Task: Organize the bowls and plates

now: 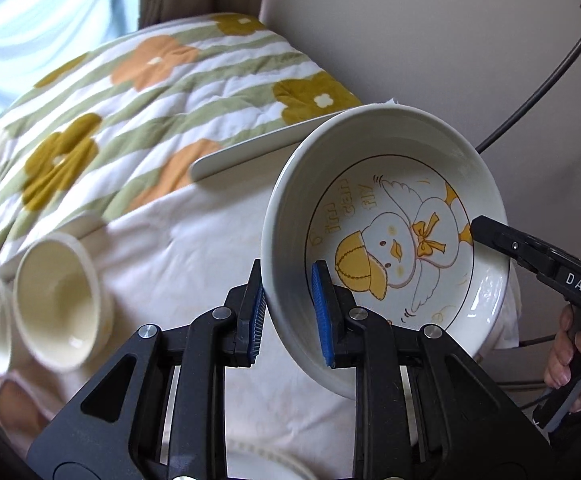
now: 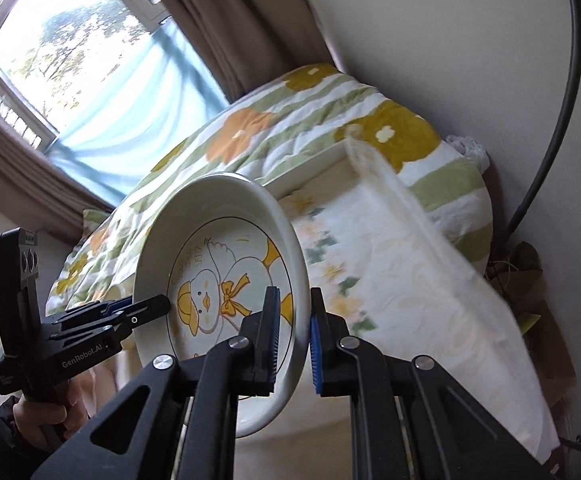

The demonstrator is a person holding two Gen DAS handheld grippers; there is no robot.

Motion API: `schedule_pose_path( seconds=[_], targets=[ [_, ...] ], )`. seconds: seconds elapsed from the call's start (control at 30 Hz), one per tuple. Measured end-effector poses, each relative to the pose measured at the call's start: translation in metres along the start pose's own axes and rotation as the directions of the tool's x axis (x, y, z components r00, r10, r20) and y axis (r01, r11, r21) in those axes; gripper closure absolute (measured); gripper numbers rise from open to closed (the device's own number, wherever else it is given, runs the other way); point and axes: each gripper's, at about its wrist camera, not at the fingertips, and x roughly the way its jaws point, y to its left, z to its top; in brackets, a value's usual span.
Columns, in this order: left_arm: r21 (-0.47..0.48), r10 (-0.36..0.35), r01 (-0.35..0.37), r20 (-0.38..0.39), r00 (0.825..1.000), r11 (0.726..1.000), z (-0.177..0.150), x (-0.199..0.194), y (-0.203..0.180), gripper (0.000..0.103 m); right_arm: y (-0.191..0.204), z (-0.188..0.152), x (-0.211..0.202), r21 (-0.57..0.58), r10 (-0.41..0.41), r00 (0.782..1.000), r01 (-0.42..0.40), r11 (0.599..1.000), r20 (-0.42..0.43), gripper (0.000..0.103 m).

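The duck-print plate [image 1: 390, 248] hangs in the air, tilted steeply on edge above the cloth-covered tabletop [image 1: 194, 248], pinched at opposite sides of its rim: the left gripper [image 1: 290, 312] has its jaws closed on the near wall, one blue pad inside and one outside, and the right gripper [image 2: 294, 344] clamps the far rim the same way. Because both grips bite only a thin, smooth, curved lip, the likeliest failure is slippage if either hand twists or pulls against the other, dropping the plate. The two cream bowls [image 1: 56, 300] resting on the cloth nearby could be struck, and the white tray [image 1: 250, 152] behind offers little margin.
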Motion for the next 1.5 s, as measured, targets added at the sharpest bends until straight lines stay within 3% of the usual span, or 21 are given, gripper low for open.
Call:
schedule_pose_path(
  seconds=[0.33,0.53,0.7,1.1,1.5],
  targets=[
    [-0.145,0.093,-0.084,0.06,0.994,0.986,-0.11,-0.101,0.057,0.083,0.085,-0.059,-0.007,-0.145,0.087,0.991,-0.101,0.984,-0.099,0.091],
    [-0.243,0.14,-0.129,0.028,0.99,0.961,-0.177,-0.12,0.087,0.083,0.112,-0.106,0.011,-0.173,0.131,0.972,-0.165,0.971,-0.194,0.091],
    [-0.301,0.166,-0.155,0.01,0.986,0.941,-0.212,-0.117,0.095,0.083,0.125,-0.128,0.026,-0.231,0.13,0.957,-0.192,0.954,-0.259,0.091],
    [-0.392,0.176,-0.181,-0.048,0.983,0.902,-0.243,-0.087,0.103,0.083,0.134,-0.151,0.056,-0.319,0.091,0.932,-0.21,0.924,-0.35,0.091],
    [-0.375,0.204,-0.221,-0.083,0.975,0.9,-0.244,-0.057,0.101,0.083,0.133,-0.15,0.068,-0.36,0.068,0.939,-0.195,0.913,-0.338,0.091]
  ],
)
